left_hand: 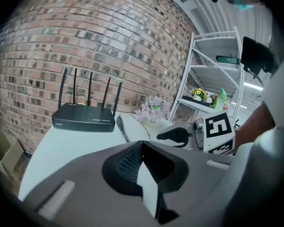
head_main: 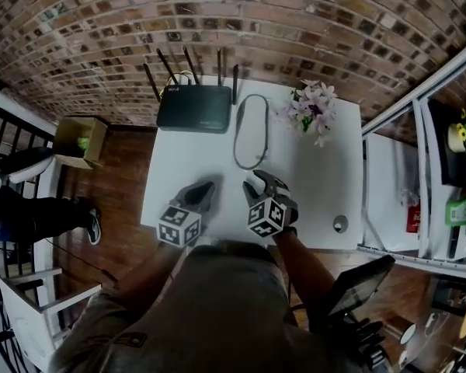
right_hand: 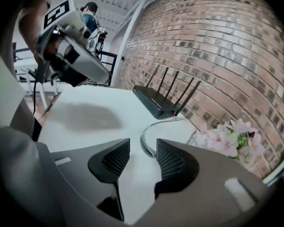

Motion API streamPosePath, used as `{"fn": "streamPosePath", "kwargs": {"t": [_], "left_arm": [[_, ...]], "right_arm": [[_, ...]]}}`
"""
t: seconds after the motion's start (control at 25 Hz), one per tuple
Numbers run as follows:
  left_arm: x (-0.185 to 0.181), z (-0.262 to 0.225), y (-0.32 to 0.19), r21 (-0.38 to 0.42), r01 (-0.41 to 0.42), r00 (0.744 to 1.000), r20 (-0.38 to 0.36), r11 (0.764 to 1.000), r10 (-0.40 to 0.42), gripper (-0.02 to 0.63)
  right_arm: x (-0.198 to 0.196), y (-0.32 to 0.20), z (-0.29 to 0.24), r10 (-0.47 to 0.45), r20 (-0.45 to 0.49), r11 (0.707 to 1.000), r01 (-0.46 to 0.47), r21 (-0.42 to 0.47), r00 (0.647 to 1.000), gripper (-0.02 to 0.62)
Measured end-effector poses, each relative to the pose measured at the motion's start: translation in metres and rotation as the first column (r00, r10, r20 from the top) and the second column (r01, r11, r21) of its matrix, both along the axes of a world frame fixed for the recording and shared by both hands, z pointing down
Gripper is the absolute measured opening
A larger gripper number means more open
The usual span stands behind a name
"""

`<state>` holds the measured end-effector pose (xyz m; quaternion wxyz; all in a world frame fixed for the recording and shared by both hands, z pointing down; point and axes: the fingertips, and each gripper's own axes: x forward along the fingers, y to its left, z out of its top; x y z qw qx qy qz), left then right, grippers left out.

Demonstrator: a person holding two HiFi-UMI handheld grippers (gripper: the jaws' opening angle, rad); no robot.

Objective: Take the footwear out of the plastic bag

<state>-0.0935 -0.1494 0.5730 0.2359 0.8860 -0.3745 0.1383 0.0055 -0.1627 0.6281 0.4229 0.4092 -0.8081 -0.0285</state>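
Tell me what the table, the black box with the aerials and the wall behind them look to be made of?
Table: a smooth white top, matte, with soft shadows. It is likely laminate or painted board, but I cannot tell which.
Black box: it looks like moulded plastic, matte with a slight sheen on its lid.
Wall: rough red-brown bricks with pale mortar lines, unpainted.

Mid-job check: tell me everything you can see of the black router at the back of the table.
The router is a flat, matte black box, plastic by its look, with several thin black antennas standing up along its rear edge and splaying slightly. Pale lettering on its front face is too small to read. It lies flat on the white table, at the far edge by the brick wall. A grey cable lies looped just beside it; whether it plugs in cannot be told. Neither tool touches it.
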Motion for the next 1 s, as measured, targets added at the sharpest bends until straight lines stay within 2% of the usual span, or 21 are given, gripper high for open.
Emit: {"fn": "streamPosePath", "kwargs": {"t": [0.12, 0.2, 0.24, 0.36, 0.6, 1.0], "left_arm": [[-0.005, 0.002, 0.000, -0.011, 0.015, 1.000, 0.018, 1.000, -0.015, 0.002], [-0.008, 0.003, 0.000, -0.016, 0.025, 0.999, 0.028, 1.000, -0.025, 0.000], [-0.009, 0.003, -0.001, -0.017, 0.029, 0.999, 0.031, 0.999, -0.029, 0.002], [-0.011, 0.004, -0.003, -0.020, 0.037, 0.999, 0.038, 0.999, -0.036, 0.000], [0.001, 0.009, -0.007, -0.024, 0.020, 0.999, 0.042, 1.000, -0.019, 0.000], [0.045, 0.022, -0.005, -0.036, -0.046, 0.998, 0.028, 0.998, 0.048, 0.000]], "right_arm": [[-0.001, -0.008, 0.016, -0.054, -0.096, 0.999, 0.054, 0.002, 0.994, 0.189], [-0.001, -0.012, 0.024, -0.067, -0.126, 0.998, 0.068, 0.004, 0.990, 0.183], [0.000, -0.014, 0.025, -0.067, -0.131, 0.998, 0.069, 0.008, 0.989, 0.158], [0.002, -0.015, 0.024, -0.061, -0.123, 0.998, 0.064, 0.021, 0.991, 0.022], [0.016, 0.000, 0.018, -0.078, -0.093, 0.997, 0.080, 0.020, 0.993, 0.012], [0.068, 0.075, 0.023, -0.186, -0.102, 0.982, 0.181, -0.054, 0.977, 0.012]]}}
